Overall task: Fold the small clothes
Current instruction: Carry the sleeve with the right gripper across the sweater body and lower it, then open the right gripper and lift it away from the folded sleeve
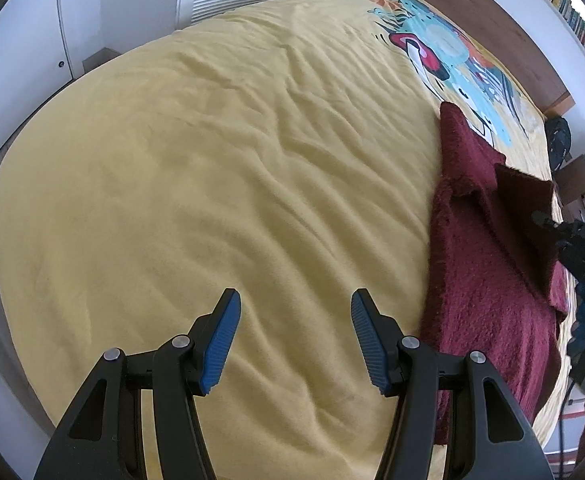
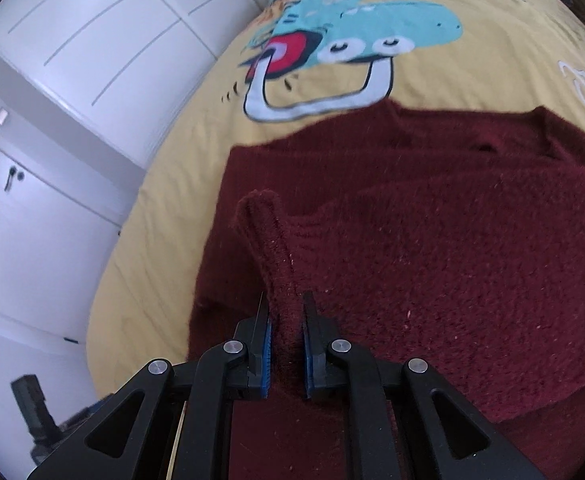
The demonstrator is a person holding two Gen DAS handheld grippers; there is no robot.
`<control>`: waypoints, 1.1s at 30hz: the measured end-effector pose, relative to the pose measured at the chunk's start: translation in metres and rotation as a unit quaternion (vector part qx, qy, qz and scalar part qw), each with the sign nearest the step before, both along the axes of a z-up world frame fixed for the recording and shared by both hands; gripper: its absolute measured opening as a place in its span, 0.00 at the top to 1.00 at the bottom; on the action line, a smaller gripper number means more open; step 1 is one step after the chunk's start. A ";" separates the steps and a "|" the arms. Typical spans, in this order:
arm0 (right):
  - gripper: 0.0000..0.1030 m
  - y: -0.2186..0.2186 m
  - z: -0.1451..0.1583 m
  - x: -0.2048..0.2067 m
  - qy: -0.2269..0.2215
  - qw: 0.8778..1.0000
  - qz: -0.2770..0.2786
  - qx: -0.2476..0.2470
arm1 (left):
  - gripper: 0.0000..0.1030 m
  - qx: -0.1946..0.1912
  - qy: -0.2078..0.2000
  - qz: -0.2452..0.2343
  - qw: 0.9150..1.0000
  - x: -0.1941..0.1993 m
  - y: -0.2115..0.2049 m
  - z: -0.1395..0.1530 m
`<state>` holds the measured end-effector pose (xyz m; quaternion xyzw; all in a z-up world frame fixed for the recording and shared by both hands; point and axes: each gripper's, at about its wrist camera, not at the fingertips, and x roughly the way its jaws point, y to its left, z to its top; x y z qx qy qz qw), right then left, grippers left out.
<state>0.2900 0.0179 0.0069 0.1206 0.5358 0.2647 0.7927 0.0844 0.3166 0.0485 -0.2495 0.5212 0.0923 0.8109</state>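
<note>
A fuzzy dark red sweater (image 1: 488, 240) lies on the yellow bedspread (image 1: 212, 160) at the right of the left wrist view. My left gripper (image 1: 295, 308) is open and empty above bare bedspread, left of the sweater. My right gripper (image 2: 286, 312) is shut on a raised fold of the sweater (image 2: 432, 240), lifting a narrow ridge of fabric that stands up between its blue pads. The right gripper also shows at the right edge of the left wrist view (image 1: 548, 224), holding a lifted flap of the sweater.
The bedspread has a cartoon print (image 2: 344, 36) beyond the sweater. White wardrobe doors (image 2: 72, 80) stand past the bed's left edge. A wooden headboard (image 1: 484, 24) and bookshelves sit at the far right. A dark object (image 2: 32, 412) stands on the floor.
</note>
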 end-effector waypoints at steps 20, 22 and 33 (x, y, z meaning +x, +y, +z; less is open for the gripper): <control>0.62 0.029 -0.026 -0.031 0.004 0.997 0.053 -0.047 | 0.50 0.005 -0.002 -0.008 1.000 -0.002 -0.007 0.004; 0.62 0.022 -0.019 -0.034 0.001 0.998 0.054 -0.037 | 0.50 0.007 -0.003 -0.011 1.000 0.000 -0.010 0.006; 0.62 -0.020 -0.004 -0.027 -0.039 0.997 0.016 -0.068 | 0.50 0.006 -0.007 -0.025 1.000 0.009 -0.023 0.005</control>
